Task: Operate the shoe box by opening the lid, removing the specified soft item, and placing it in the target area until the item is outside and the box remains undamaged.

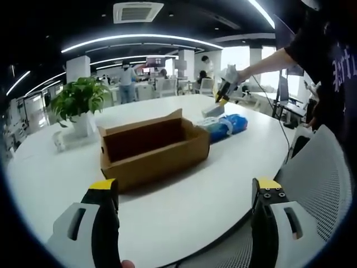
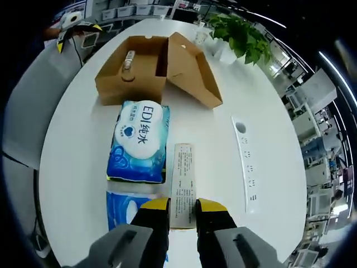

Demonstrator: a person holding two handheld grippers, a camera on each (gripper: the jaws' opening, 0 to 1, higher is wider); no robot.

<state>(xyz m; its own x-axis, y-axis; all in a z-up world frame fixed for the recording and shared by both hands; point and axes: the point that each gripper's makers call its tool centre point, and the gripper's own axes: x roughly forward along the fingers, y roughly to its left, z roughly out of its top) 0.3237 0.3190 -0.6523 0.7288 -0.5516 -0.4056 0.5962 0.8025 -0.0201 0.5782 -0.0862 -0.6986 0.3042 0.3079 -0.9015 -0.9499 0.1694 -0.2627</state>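
White round table carried everything. Box sat open on it, lid flipped back and standing off to one side, a small bottle-like thing inside (too small to tell what). Just outside the box lay a blue tissue pack, nearly touching its front wall, with a second blue pack nearer the right gripper. Between the packs and a white power strip lay a slim printed carton. Potted plant stood beyond the box. Right gripper had jaws narrow, pinched on the carton's near end, held out over the table by a hand. Left gripper hung wide, holding nothing, back from the box near the table edge. Step looked like placing: lid done, soft packs already out, box looked unharmed. Next move probably needs the jaws to let go of the carton and back off without nudging the packs.
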